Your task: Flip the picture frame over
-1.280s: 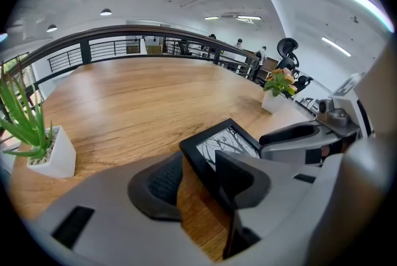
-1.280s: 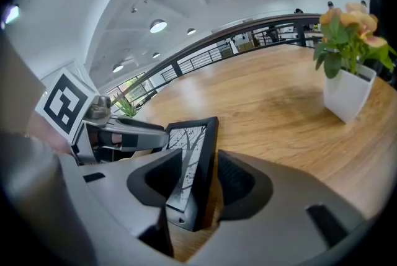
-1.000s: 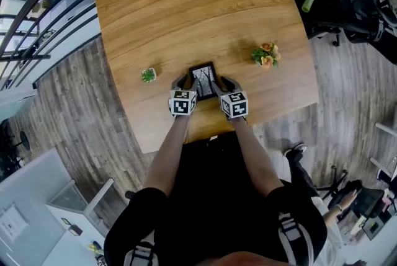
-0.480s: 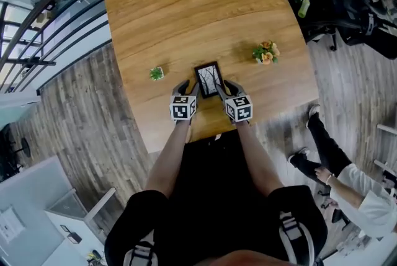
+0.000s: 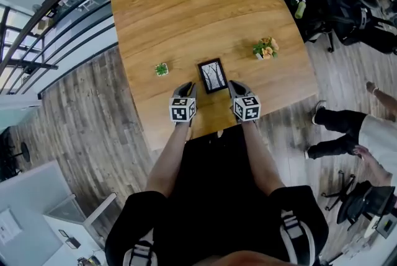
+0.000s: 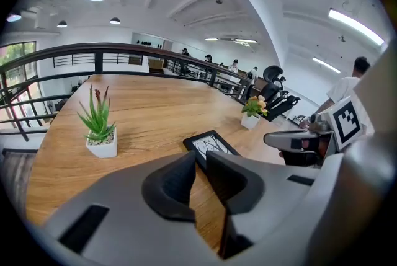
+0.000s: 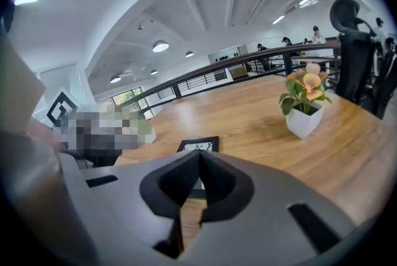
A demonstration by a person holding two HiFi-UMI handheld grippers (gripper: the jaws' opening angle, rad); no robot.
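1. The black rectangular picture frame (image 5: 212, 75) lies flat on the light wooden tabletop (image 5: 186, 10) with its tree print facing up. It sits just ahead of and between the two grippers, and neither touches it.
2. The left gripper (image 5: 188, 90) has just been closing its jaws, which now stand a narrow slit apart with nothing in the gap. The right gripper (image 5: 237, 90) has also just been closing, and its tips are pressed together on nothing.
3. Judged from this, no grip is on the frame. If the flip is still to be made, both grippers must spread first. It would likely go best to take the two long edges from opposite sides, lift one edge only slightly, and turn the frame over low so it does not slap down or slide.
4. The head view alone shows the whole layout. The small green succulent in a white pot (image 5: 162, 69) stands to the frame's left and the orange-flowered plant in a white pot (image 5: 265, 49) to its right, both well apart from it.
5. Only the gripper views settle how the jaws stand, which is too small to read from above. They also show the frame lying low and thin beyond the tips.
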